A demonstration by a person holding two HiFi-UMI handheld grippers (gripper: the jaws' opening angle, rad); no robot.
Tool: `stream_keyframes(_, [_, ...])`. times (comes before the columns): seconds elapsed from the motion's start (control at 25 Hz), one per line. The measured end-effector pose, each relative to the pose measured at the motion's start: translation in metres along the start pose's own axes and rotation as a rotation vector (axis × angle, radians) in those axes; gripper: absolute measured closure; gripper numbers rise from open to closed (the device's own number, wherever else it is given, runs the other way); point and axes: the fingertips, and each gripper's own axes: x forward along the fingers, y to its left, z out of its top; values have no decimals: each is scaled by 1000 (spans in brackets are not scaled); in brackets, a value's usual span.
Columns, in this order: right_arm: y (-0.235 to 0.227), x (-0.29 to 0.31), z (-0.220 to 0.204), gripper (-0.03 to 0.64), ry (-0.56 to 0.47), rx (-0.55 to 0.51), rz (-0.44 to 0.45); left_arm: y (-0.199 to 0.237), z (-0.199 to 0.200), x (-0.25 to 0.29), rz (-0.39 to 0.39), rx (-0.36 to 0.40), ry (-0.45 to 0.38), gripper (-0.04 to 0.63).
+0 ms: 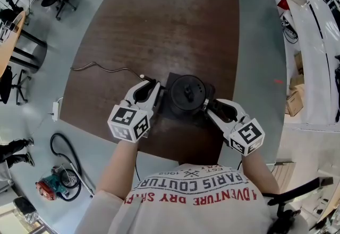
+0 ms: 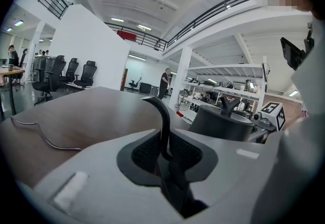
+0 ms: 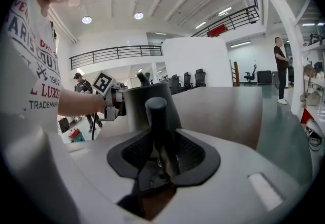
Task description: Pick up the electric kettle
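The kettle [image 1: 187,92] sits on its dark base [image 1: 171,116] near the front edge of the brown table [image 1: 159,20], between the two grippers. The right gripper [image 1: 211,105] is at the kettle's right side, and its own view shows the pads closed around a black upright bar, which looks like the handle [image 3: 156,119], with the body just behind it. The left gripper [image 1: 154,88] is at the base's left edge. Its jaws are pressed together on a thin dark curved strip [image 2: 163,119], and I cannot tell what that strip belongs to. A grey cable [image 1: 101,67] trails off to the left across the table. The kettle is probably rigid, with a smooth, slippery wall, and heavy if there is water in it, so the handle is the sound place to hold. Held by the handle alone it would tend to tip away from the grip, so a firm squeeze and a straight upward lift off the base seem wise, with the lid kept level
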Motion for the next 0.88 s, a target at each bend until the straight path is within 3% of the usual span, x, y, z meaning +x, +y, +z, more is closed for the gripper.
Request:
stream_keyframes(0.28, [2, 0, 1, 489, -2, 5, -16, 0, 0, -3, 11, 25, 0, 551])
stream_keyframes(0.6, [1, 0, 1, 503, 23, -99, -52, -2, 0, -1, 20, 61, 10, 557])
stream_keyframes(0.88, [-5, -2, 7, 508, 4, -112, -90, -3, 2, -1, 19, 50, 6, 558])
